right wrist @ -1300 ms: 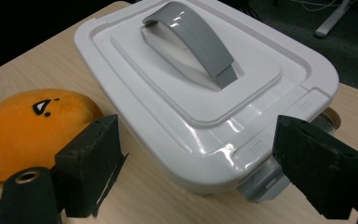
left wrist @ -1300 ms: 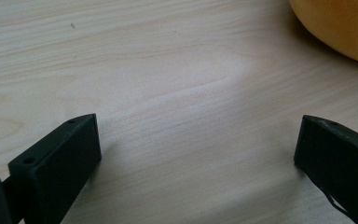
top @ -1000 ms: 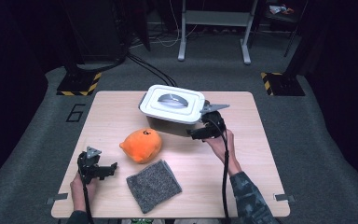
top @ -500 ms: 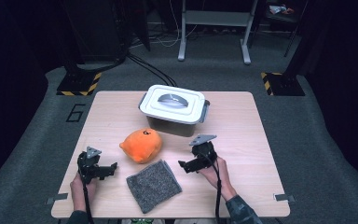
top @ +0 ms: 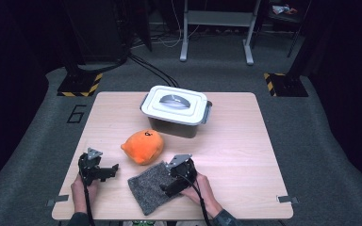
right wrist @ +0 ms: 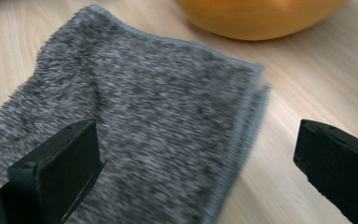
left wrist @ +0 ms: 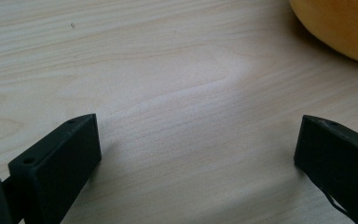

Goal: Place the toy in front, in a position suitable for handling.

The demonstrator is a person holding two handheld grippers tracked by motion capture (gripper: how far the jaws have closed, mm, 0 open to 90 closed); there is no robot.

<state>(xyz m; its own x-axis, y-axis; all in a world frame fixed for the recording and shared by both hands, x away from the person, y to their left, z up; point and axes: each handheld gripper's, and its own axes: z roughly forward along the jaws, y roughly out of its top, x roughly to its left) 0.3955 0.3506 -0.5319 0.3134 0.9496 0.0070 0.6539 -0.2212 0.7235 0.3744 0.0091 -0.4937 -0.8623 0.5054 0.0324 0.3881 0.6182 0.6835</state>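
Grey cloth (top: 153, 187) now lies under the right tool (top: 172, 181), come down from the box (top: 175, 110), jaws spreading apart, nothing clamped

Wide-open jaws over the grey cloth

The folded grey cloth (right wrist: 140, 130) lies on the table (right wrist: 307, 79), an orange plush toy (right wrist: 261, 16) just beyond it.

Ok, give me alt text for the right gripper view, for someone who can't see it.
The right gripper, jaws wide apart with nothing between the pads, hangs over the edge of a folded grey cloth on a pale wooden table. An orange plush toy lies just beyond the cloth.
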